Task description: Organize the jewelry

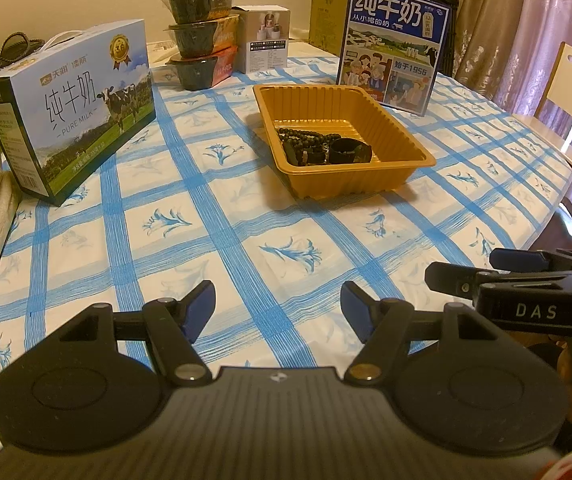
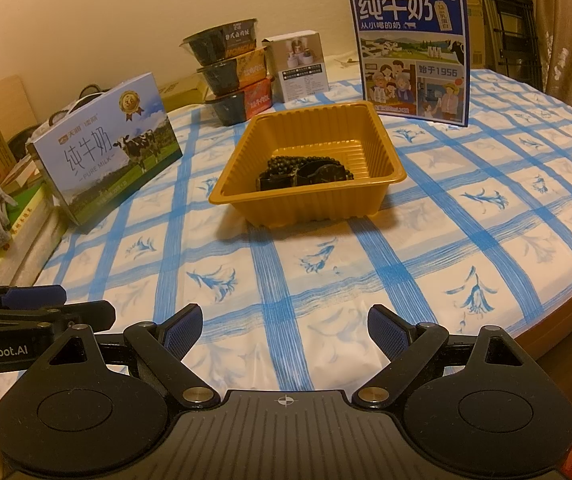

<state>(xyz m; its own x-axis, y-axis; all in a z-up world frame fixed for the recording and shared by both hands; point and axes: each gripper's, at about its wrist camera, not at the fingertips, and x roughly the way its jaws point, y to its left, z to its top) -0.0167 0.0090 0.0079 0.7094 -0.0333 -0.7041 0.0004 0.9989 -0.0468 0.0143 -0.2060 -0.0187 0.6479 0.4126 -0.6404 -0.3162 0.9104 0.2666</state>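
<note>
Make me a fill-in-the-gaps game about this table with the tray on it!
1. The dark bead bracelet lies inside the ____ plastic tray.
2. The tablecloth has white squares and ____ stripes.
3. Three dark food bowls stand in a ____.
4. Both the left gripper and the right gripper hold ____ between their fingers.

Missing words: orange; blue; stack; nothing

Left gripper (image 1: 278, 312) above checked tablecloth (image 1: 214, 216), jaws apart, nothing between them. Well beyond it, orange tray (image 1: 350, 184) holds dark bead strand (image 1: 306, 135) and black watch (image 1: 346, 151). Right gripper (image 1: 486, 270) enters at right edge.
</note>
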